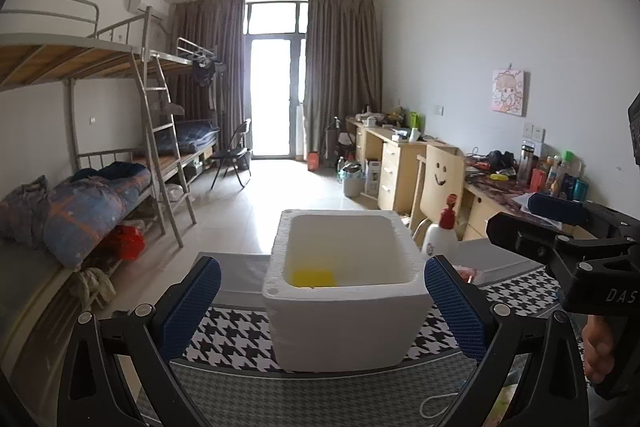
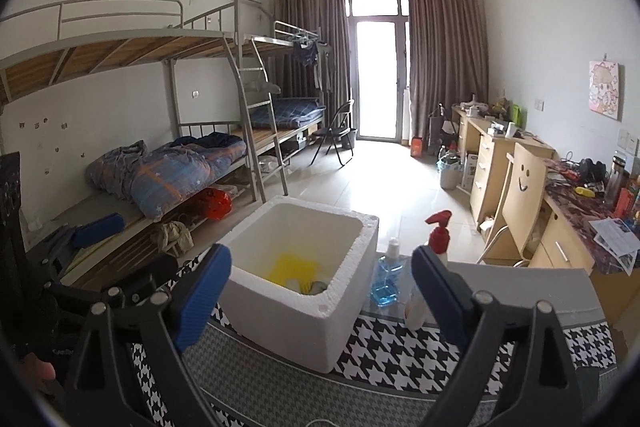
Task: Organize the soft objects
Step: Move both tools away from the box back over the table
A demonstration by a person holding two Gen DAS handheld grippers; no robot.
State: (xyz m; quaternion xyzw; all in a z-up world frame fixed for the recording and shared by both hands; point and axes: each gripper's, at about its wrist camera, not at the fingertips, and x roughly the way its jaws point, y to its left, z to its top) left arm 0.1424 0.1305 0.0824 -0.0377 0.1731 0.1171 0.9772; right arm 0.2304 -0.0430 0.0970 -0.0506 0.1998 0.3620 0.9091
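A white foam box [image 1: 340, 323] stands on the houndstooth cloth [image 1: 232, 339] of the table. A yellow soft object [image 1: 313, 277] lies on its floor; it also shows in the right wrist view [image 2: 291, 267], with small pale items beside it. My left gripper [image 1: 322, 291] is open and empty, its blue pads on either side of the box, raised above the cloth. My right gripper [image 2: 322, 279] is open and empty, in front of the box [image 2: 296, 311]. The right gripper also shows at the right of the left wrist view [image 1: 560, 239].
A white spray bottle with a red top [image 2: 434, 259] and a blue-liquid bottle [image 2: 387, 279] stand right of the box. Bunk beds [image 2: 160, 167] with bedding line the left wall. Desks [image 2: 504, 163] and a smiley chair [image 2: 520, 195] line the right wall.
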